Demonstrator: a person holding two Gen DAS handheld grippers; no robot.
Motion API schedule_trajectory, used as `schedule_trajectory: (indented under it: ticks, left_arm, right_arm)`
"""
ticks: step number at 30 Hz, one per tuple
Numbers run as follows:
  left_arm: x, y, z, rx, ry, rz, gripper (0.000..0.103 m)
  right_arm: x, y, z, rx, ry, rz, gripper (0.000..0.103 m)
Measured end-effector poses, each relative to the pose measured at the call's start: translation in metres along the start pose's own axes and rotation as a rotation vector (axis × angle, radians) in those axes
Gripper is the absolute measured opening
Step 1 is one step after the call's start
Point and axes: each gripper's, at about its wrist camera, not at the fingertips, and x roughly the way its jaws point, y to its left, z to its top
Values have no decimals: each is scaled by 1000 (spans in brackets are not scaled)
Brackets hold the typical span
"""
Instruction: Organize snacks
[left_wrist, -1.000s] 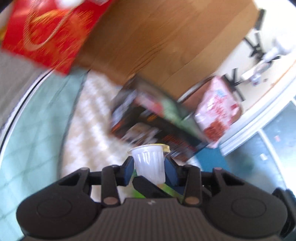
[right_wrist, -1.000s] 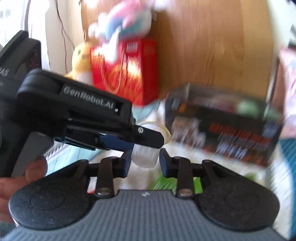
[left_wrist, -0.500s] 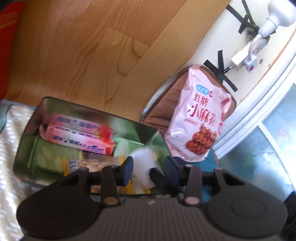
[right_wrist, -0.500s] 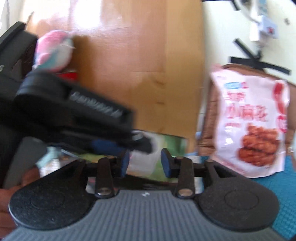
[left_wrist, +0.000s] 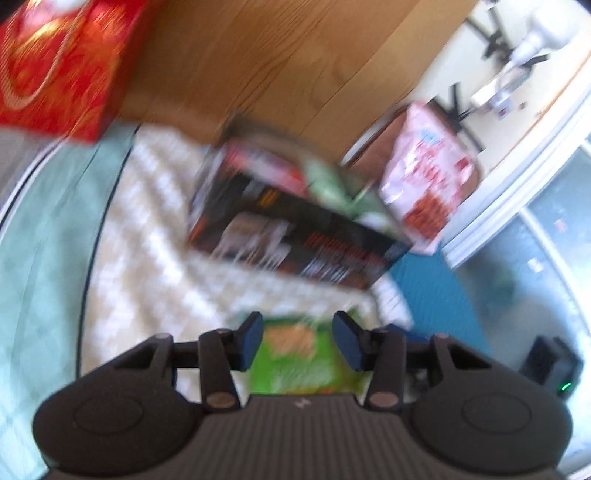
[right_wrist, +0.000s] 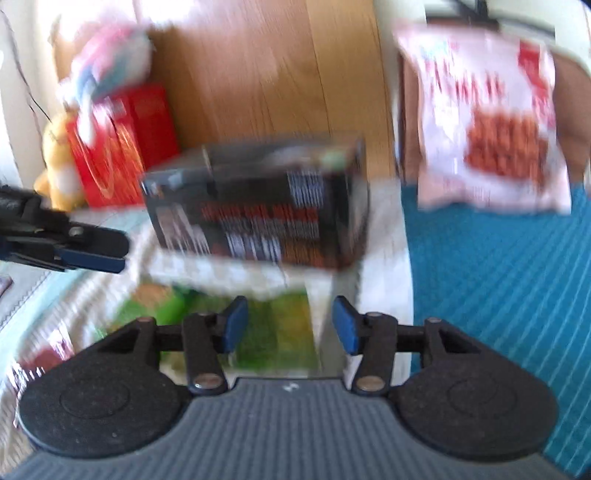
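Note:
A black printed snack box (left_wrist: 291, 236) stands open-topped on a white patterned cloth, with packets showing inside; it also shows in the right wrist view (right_wrist: 258, 210). My left gripper (left_wrist: 298, 341) is open and empty, back from the box and above a green snack packet (left_wrist: 295, 358). My right gripper (right_wrist: 288, 328) is open and empty above the same green packet (right_wrist: 277, 332). The left gripper's fingers (right_wrist: 85, 251) show at the left of the right wrist view. Both views are motion-blurred.
A pink-and-white snack bag (right_wrist: 487, 122) leans on a brown chair (left_wrist: 369, 166) behind a blue mat (right_wrist: 498, 280). A red gift bag (left_wrist: 59, 70) and plush toys (right_wrist: 59, 170) stand at the left against a wooden panel (left_wrist: 288, 62).
The white cup that my left gripper held is gone from its jaws after it reached over the box. Both grippers have pulled back from the box and now stand open.

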Motion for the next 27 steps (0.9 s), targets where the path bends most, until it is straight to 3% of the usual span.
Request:
schedule_trajectory:
  ticks: [3, 6, 7, 8, 9, 10, 14, 17, 20, 24, 27]
  left_arm:
    - [7, 11, -14, -77, 37, -45, 44]
    - [8, 8, -21, -85, 24, -65, 44]
    - [9, 6, -23, -83, 22, -65, 43]
    - [9, 4, -25, -79, 18, -66, 43]
    - [10, 3, -26, -76, 15, -66, 40]
    - [10, 1, -29, -74, 15, -64, 39]
    - [7, -3, -37, -66, 30, -83, 35]
    - [5, -2, -38, -71, 24, -67, 35]
    - [-2, 3, -37, -84, 15, -57, 36]
    - [-15, 5, -28, -89, -36, -44, 37]
    - [-18, -3, -18, -78, -48, -70, 40]
  right_arm:
    - [-1, -5, 2, 99, 40, 93, 59]
    - [-4, 10, -6, 68, 39, 86, 53]
    - [-8, 15, -9, 59, 41, 102, 47]
    - [-11, 20, -12, 61, 51, 145, 20]
    - [-12, 23, -15, 65, 70, 164, 7]
    - [-12, 28, -20, 55, 87, 170, 5]
    - [-23, 50, -33, -55, 35, 148, 9]
    - [-26, 50, -30, -51, 9, 153, 11]
    - [-27, 43, -25, -36, -16, 144, 19]
    - [-31, 30, -24, -33, -45, 75, 43]
    - [-22, 13, -21, 49, -8, 80, 45]
